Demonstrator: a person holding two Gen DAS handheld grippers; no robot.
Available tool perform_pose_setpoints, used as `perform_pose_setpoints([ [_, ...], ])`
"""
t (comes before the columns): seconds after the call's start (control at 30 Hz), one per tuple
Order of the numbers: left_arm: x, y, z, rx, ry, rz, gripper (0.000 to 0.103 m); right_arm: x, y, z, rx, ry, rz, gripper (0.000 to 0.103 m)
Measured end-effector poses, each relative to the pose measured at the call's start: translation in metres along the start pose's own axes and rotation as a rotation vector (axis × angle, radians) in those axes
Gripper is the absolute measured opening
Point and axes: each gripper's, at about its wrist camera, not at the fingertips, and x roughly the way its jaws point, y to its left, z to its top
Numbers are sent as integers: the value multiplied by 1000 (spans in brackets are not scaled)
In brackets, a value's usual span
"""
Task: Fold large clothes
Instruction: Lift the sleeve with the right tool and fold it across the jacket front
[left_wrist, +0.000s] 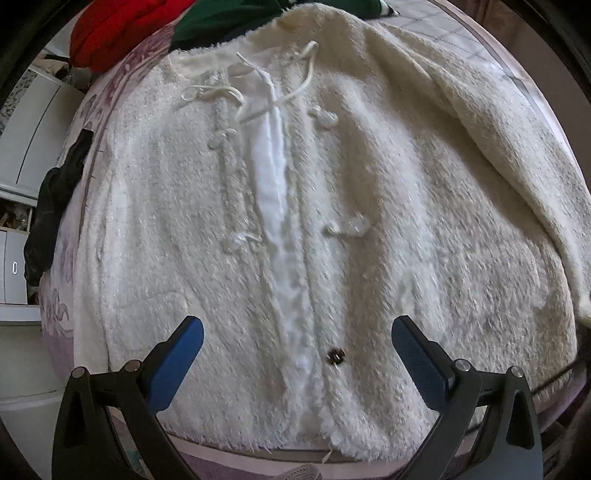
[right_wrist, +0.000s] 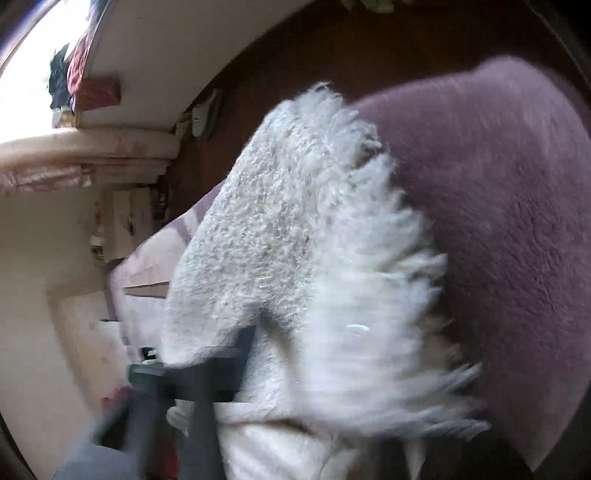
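A large fluffy cream cardigan (left_wrist: 332, 206) lies front up on a bed, its white lining showing down the open middle, with toggle loops and drawstrings near the collar. Its right sleeve (left_wrist: 498, 122) lies out to the right. My left gripper (left_wrist: 295, 343) hovers open above the hem, blue pads (left_wrist: 177, 362) wide apart, holding nothing. In the right wrist view the fluffy cream fabric (right_wrist: 295, 258) drapes over the gripper and hides its fingers; the view is blurred. Only a dark part of the gripper body (right_wrist: 192, 380) shows.
The bed cover (left_wrist: 62, 306) is pale purple with a pattern. A black garment (left_wrist: 55, 199) hangs at the bed's left edge. Red (left_wrist: 118, 29) and dark green (left_wrist: 229, 18) clothes lie beyond the collar. White cabinets (left_wrist: 33, 140) stand at left. A mauve blanket (right_wrist: 498, 221) fills the right wrist view.
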Motion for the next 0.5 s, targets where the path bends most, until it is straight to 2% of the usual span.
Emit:
perform_pose_setpoints([
  [0.2, 0, 36, 15, -125, -23, -41, 103, -28, 78, 22, -206, -95, 34, 7],
  [0.3, 2, 61, 12, -204, -19, -54, 103, -39, 146, 5, -397, -112, 50, 7],
  [0.4, 11, 93, 5, -273, -7, -34, 103, -34, 227, -39, -637, -91, 58, 7],
  [0.5, 20, 137, -4, -361, 12, -9, 103, -20, 294, -107, -870, -45, 67, 7],
])
